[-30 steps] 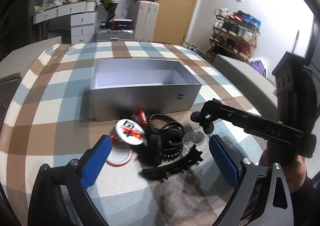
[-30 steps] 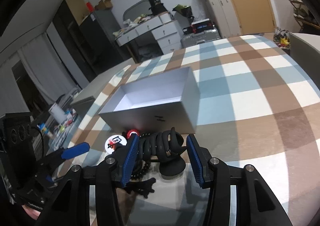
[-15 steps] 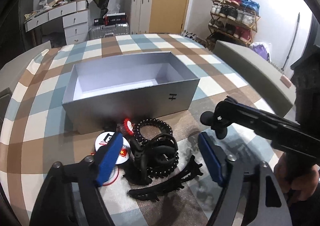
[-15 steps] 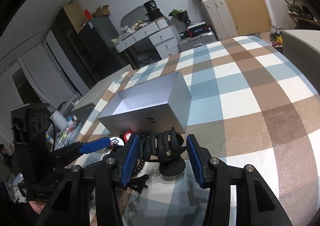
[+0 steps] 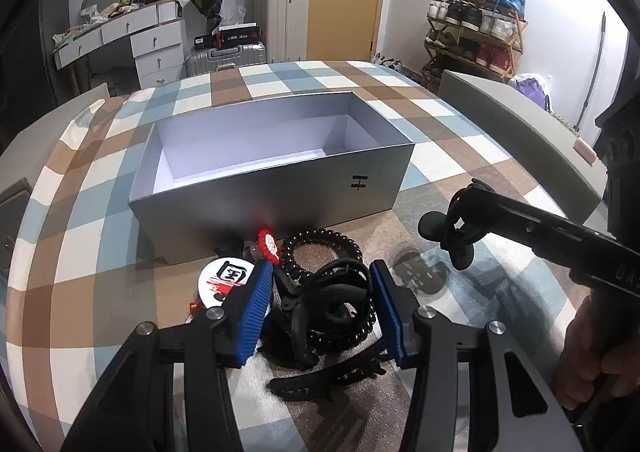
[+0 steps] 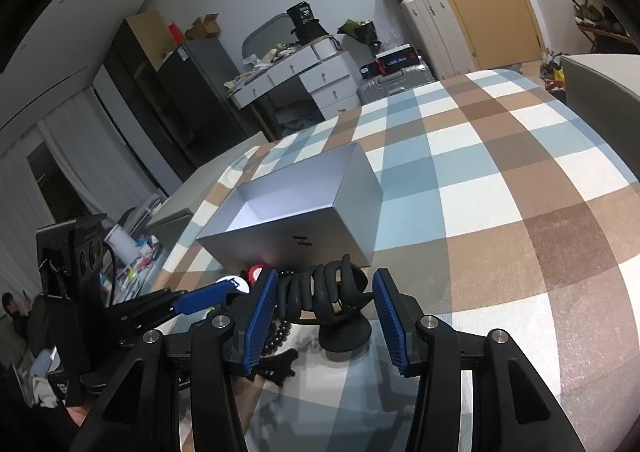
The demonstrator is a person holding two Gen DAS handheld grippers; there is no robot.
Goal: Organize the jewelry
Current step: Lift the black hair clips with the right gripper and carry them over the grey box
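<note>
Left wrist view looks across a table covered by a checked cloth (image 5: 100, 211) in brown, blue and white, with an open grey box (image 5: 276, 187) standing near its middle. Its white inside holds nothing that shows, and a small black mark sits on its near wall. Just beside that near wall, toward the near edge of the table, lies a heap of hair things and trinkets: a black claw clip (image 5: 332, 300) on top of a black spiral hair tie (image 5: 320, 248), a long black toothed clip (image 5: 320, 380) nearest the camera, a round white badge (image 5: 226, 278) with red and black print, and a small red-and-white piece (image 5: 267, 242) against the box. The left gripper (image 5: 322, 304) is over the heap with its blue pads either side of the claw clip, jaws closing; I cannot tell whether they press on it. The right gripper (image 6: 324, 304), seen clearly in the right wrist view, pinches another black claw clip (image 6: 320, 288) above the cloth, clear of the box.
</note>
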